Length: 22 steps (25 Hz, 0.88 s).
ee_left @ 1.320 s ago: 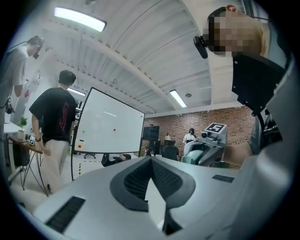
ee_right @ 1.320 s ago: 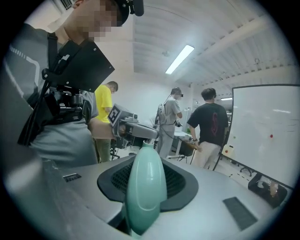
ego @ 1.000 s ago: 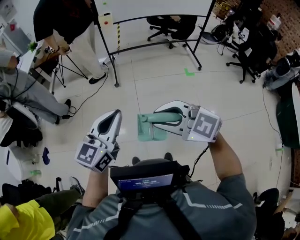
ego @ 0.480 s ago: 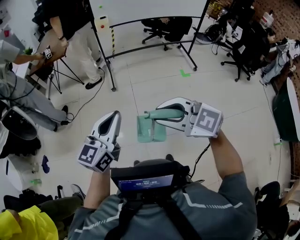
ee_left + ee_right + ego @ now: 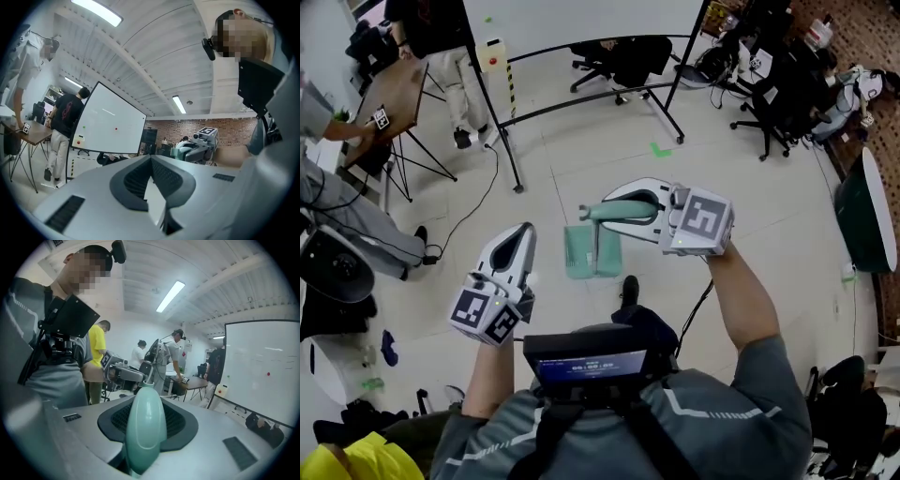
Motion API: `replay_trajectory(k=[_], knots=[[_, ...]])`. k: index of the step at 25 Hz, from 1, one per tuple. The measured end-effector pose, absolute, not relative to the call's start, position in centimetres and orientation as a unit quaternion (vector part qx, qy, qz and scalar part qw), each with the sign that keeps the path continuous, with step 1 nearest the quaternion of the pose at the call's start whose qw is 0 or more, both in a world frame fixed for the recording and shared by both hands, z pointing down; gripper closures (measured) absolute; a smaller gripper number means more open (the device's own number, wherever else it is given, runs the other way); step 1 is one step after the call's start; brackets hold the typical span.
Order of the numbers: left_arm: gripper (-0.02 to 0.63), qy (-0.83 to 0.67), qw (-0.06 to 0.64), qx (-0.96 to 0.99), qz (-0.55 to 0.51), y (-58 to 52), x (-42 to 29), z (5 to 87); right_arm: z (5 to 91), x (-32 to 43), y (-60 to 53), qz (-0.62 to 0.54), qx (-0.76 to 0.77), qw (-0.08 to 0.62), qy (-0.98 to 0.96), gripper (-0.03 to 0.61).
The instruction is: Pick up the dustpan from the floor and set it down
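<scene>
dustpan (image 5: 592, 251): pale green plastic, smooth, soft sheen on the handle
right claw (image 5: 607, 212): light grey plastic shell, matt; black ribbed pads, rubbery look
left claw (image 5: 523, 234): same matt grey shell, same dark ribbed pads
floor (image 5: 609, 141): pale tiles, smooth, slightly glossy
whiteboard (image 5: 581, 14): glossy white panel, black metal tube frame
wall (image 5: 187, 129): rough red brick

The left gripper (image 5: 525, 232) is held low at the near left and points away from the person. Its jaws are pressed together with nothing between them (the pads (image 5: 133, 180) meet at a point). The right gripper (image 5: 609, 208) sits farther out and points left, jaws clamped on the dustpan handle (image 5: 591, 212). The right forearm (image 5: 739, 300) reaches farther forward than the left forearm (image 5: 490, 380).
</scene>
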<state>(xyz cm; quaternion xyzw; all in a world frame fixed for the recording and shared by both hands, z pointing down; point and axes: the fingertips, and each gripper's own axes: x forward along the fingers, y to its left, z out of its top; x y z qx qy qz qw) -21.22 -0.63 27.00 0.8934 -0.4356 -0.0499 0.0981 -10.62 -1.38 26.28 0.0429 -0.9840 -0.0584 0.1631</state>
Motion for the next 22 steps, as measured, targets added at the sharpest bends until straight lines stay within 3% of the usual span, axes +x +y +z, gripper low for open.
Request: replay_trajectory(k=[14, 22], knots=[[0.581, -0.563, 0.064, 0.822, -0.059, -26.3, -17.8, 25.7, 26.9, -7.2, -26.8, -0.102, -0.064, 0.129, -0.984, 0.446], [0.581, -0.562, 0.078, 0.822, -0.051, -39.5, -20.2, 29.2, 30.5, -9.8, -40.3, -0.115, -0.068, 0.141, -0.981, 0.446]])
